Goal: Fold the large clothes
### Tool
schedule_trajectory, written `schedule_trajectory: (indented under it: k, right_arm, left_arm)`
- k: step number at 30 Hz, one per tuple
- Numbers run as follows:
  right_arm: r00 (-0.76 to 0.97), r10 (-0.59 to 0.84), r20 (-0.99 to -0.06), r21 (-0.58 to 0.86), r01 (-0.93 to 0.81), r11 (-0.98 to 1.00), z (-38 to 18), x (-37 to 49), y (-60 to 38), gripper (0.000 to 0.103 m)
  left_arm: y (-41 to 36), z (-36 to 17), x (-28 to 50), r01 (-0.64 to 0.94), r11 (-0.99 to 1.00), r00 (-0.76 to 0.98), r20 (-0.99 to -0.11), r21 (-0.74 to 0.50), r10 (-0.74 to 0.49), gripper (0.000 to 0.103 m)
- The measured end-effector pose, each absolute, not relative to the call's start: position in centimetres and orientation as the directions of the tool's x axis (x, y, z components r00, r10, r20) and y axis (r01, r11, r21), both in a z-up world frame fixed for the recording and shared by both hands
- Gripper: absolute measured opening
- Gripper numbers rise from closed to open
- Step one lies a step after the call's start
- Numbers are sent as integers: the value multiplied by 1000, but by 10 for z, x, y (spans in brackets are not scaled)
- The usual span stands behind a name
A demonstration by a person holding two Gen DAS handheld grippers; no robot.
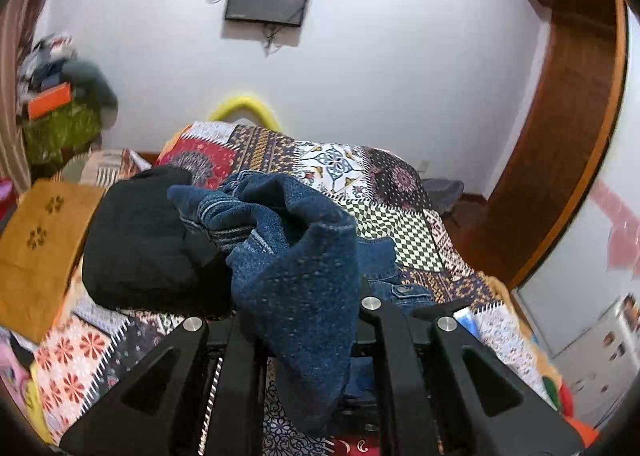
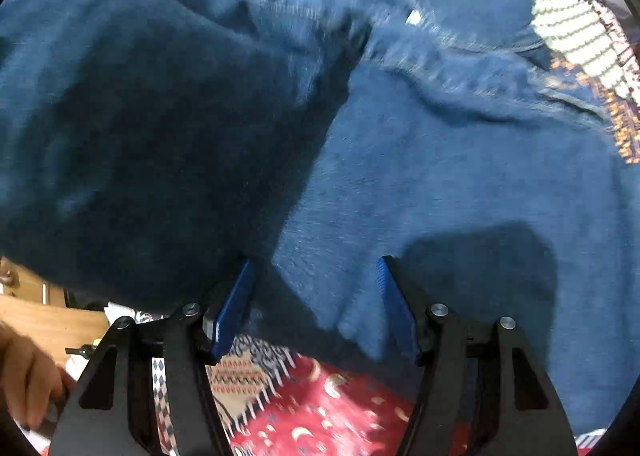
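A blue denim jacket [image 1: 296, 256] lies crumpled on the patchwork bedspread [image 1: 404, 215]. My left gripper [image 1: 300, 308] is shut on a fold of the jacket, which drapes over and hides the fingertips. In the right wrist view the same denim jacket [image 2: 420, 159] fills most of the frame, blurred. My right gripper [image 2: 316, 300] is open, its blue pads [image 2: 234, 308] standing apart on either side of the jacket's hem, with cloth between them but not pinched.
A black garment [image 1: 136, 240] lies on the bed left of the jacket. A mustard cushion [image 1: 40, 252] sits at the bed's left edge. A wooden wardrobe [image 1: 560, 135] stands right, clutter [image 1: 60, 95] at far left. A hand [image 2: 24, 384] shows at lower left.
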State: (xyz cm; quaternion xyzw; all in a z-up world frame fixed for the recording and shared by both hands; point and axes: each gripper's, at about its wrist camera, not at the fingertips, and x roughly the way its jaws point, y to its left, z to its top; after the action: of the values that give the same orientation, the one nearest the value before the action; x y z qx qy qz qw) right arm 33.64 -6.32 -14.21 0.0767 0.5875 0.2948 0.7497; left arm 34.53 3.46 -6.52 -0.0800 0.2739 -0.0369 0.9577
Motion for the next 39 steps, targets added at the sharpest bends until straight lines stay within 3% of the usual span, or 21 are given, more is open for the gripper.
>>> schedule_trajectory:
  k: [5, 9, 12, 15, 20, 25, 31, 35, 39]
  right_arm:
    - [376, 467, -801, 384, -277, 881, -102, 307, -154, 60]
    - [529, 362, -767, 337, -148, 930, -80, 273, -231, 60]
    - [550, 303, -778, 320, -69, 945, -79, 258, -267, 60]
    - [545, 287, -788, 329, -22, 944, -86, 248, -293, 60]
    - [528, 288, -799, 321, -29, 947, -90, 245, -300, 60]
    - [536, 312, -785, 328, -67, 942, -82, 243, -295, 60]
    - [563, 331, -757, 313, -132, 941, -67, 246, -272, 60]
    - [561, 341, -754, 283, -190, 940, -64, 253, -246, 60]
    - [526, 335, -782, 252, -224, 941, -80, 262, -221, 60]
  left_arm:
    - [-22, -62, 357, 149, 984, 825, -535, -98, -179, 9]
    - [-79, -85, 376, 293, 948, 745, -592, -124, -308, 9]
    - [-128, -140, 393, 403, 897, 569, -719, -180, -400, 9]
    - [-154, -198, 395, 451, 865, 388, -825, -220, -412, 10]
    - [-159, -206, 377, 460, 869, 402, -830, -183, -387, 13]
    - [-154, -182, 367, 463, 860, 376, -830, -217, -412, 36]
    - [-127, -136, 342, 450, 890, 553, -757, -80, -348, 65]
    - [-93, -121, 341, 359, 933, 640, -731, 11, -237, 74]
    - [-55, -133, 352, 255, 965, 648, -751, 61, -124, 75]
